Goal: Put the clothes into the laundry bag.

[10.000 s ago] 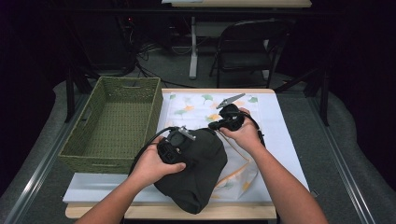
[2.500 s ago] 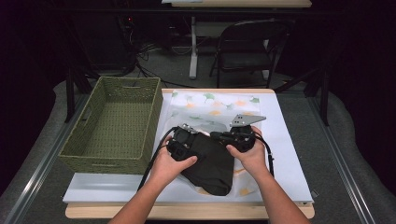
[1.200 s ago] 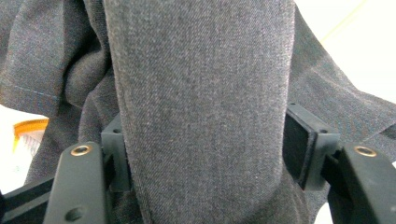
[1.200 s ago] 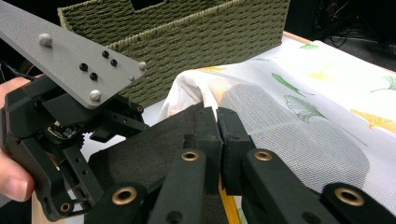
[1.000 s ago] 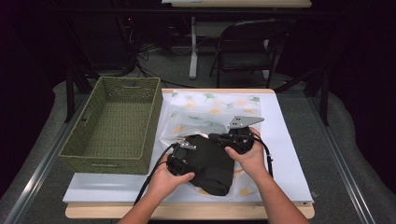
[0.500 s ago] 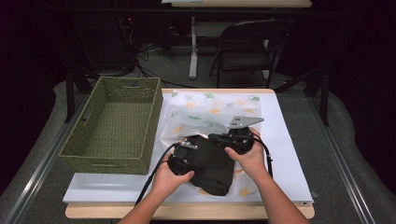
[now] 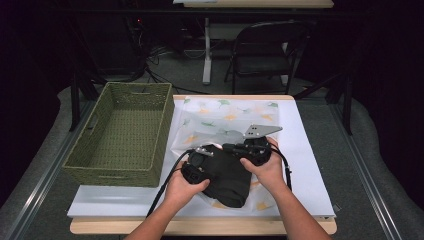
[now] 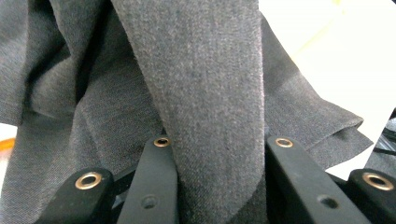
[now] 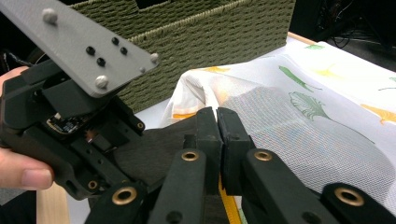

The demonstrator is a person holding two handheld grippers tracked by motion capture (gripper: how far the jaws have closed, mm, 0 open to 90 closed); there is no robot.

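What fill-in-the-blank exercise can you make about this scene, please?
1. In the high view, the woven basket stands to the ____ of the mesh bag.
2. In the left gripper view, the cloth is dark ____.
3. Behind the table stands a black folding ____.
Missing words: left; grey; chair.

one dark grey garment [image 7: 227,177], one woven green basket [image 7: 120,132], one leaf-printed white cloth [image 7: 225,117], two handheld grippers: left gripper [image 7: 197,167], right gripper [image 7: 252,147]; one folding chair [image 7: 265,47].
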